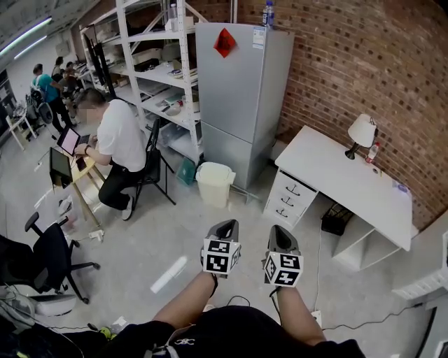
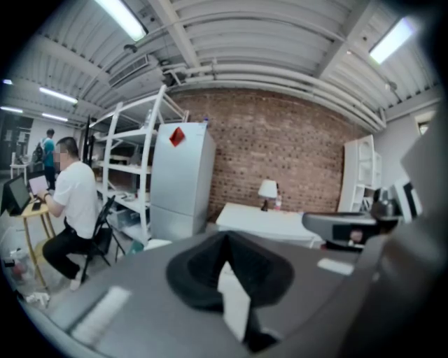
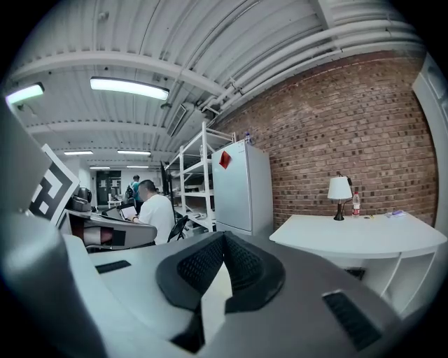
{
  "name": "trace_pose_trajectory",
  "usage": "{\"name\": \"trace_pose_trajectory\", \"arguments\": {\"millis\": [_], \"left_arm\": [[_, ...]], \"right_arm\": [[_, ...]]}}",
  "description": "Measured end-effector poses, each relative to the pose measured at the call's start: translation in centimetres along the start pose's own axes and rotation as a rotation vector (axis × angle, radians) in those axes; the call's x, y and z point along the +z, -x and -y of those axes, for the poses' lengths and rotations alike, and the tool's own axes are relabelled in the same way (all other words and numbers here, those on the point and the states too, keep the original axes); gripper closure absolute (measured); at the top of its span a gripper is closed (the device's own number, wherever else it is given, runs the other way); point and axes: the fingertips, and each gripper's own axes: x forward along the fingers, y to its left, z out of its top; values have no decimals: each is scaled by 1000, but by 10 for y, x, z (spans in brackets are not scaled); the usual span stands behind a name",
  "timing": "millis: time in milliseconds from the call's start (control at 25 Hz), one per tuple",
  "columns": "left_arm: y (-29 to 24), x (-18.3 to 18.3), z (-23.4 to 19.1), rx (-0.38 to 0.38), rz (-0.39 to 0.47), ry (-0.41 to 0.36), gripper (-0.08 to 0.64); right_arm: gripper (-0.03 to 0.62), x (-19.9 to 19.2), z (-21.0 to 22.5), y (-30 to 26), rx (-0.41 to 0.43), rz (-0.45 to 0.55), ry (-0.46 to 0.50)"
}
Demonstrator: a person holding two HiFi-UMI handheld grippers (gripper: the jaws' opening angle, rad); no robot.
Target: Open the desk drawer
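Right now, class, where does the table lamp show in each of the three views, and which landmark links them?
Head view: lamp at upper right, on the white desk by the brick wall.
Left gripper view: lamp just right of centre, on the desk.
Right gripper view: lamp at right, mid-height.
Shared landmark: the grey fridge, left of the lamp in every view.

**Background items, brick-walled room**

Grey fridge against brick wall, red tag on its door, bottle on top. White shelving beside it. White bin in front. Seated person at laptop. Black office chair near left edge. White lamp.
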Motion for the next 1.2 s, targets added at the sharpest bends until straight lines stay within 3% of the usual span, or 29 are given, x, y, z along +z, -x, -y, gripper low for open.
{"name": "trace_pose_trajectory", "arguments": {"millis": [600, 1200], "left_arm": [[14, -12, -66, -60, -7, -6, 563], [33, -25, -125, -33, -4, 38, 563]], "right_arm": [[592, -11, -76, -29, -25, -12, 30], [592, -13, -126, -60, -13, -37, 69]]}}
